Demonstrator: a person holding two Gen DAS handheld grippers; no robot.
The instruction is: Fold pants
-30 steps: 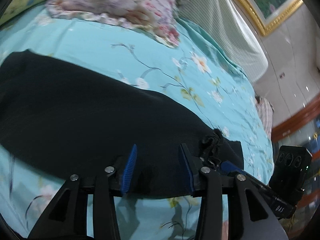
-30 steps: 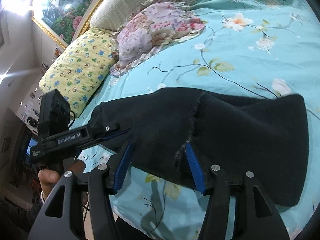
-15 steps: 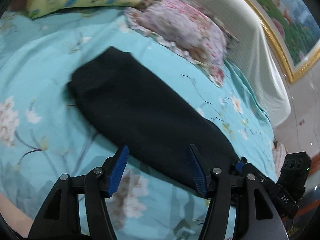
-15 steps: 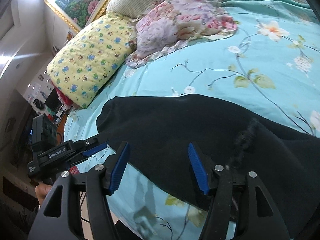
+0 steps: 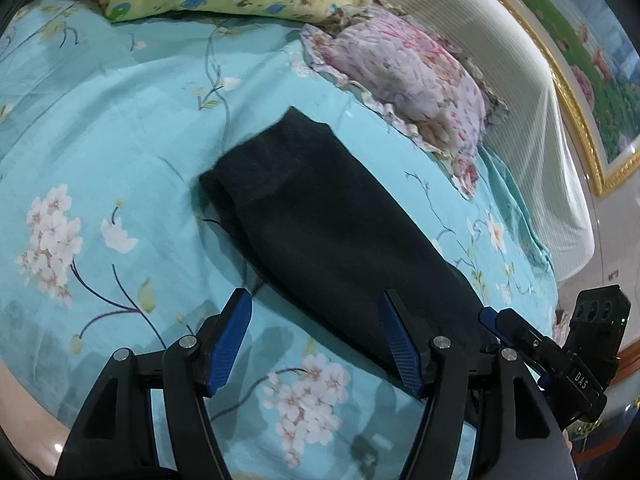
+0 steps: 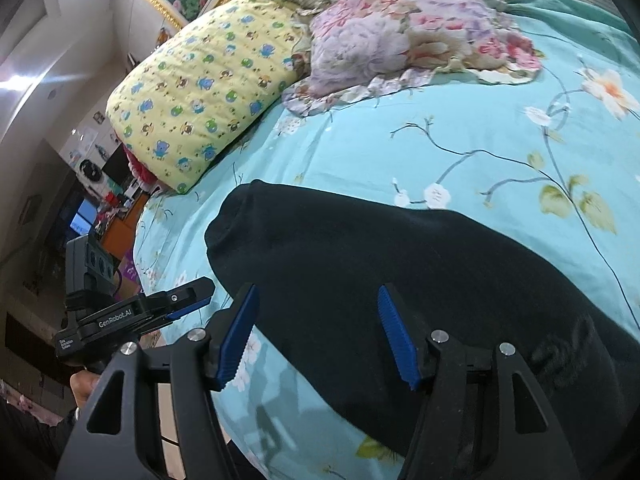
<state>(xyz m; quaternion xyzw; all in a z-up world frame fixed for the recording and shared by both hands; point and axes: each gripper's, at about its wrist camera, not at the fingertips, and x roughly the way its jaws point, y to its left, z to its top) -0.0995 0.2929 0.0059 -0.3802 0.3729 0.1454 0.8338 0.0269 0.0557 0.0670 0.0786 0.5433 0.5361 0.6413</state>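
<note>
Both claws have drawn back from the black pants (image 5: 320, 232), which now lie as a long folded strip on the floral bed (image 5: 120, 128) below the pillows. Left claw (image 5: 316, 336) is opening over the near edge, gripping nothing; right claw (image 6: 316, 332) hovers open above the cloth. One fold looks finished, another likely remains.

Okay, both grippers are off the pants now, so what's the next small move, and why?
Probably bring the left gripper, its jaws opening with nothing between them, to the far end of the black pants and pinch it for another fold. The pants lie as a long strip on the bedsheet, and the right gripper hovers open over the near end.
</note>
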